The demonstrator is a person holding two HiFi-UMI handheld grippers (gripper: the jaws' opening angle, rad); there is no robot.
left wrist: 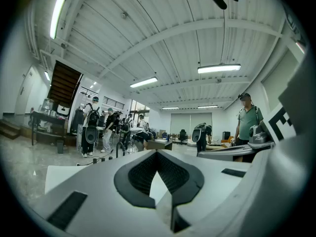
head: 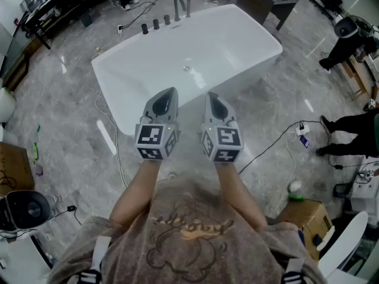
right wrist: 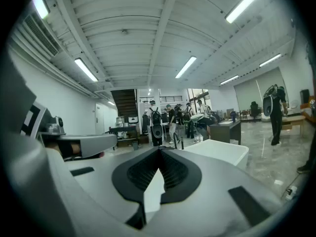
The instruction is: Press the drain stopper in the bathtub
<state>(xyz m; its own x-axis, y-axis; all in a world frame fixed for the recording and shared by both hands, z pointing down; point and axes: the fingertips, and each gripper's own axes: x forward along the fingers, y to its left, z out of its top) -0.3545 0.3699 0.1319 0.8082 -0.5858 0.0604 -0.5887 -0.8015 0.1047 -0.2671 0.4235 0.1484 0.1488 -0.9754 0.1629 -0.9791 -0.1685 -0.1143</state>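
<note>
Lying flat in tub (head: 244, 33) floor, stopper (head: 186, 68) is seen at 12 o'clock of both grippers, well apart. Judged rigid, sprung, slick metal; not to be gripped, only pressed at top centre. Face points up; round, no long axis. Left gripper (head: 169, 94) and right gripper (head: 212, 98) jaws are closed tip to tip, nothing held.

Open industrial test hall, not a bathroom.
A freestanding bathtub (head: 189, 58) stands on a polished grey floor (head: 59, 111), with cluttered benches (head: 53, 5) at 10 o'clock, a cardboard box (head: 308, 216) at 4 o'clock, and strip lights (right wrist: 185, 67) overhead.
</note>
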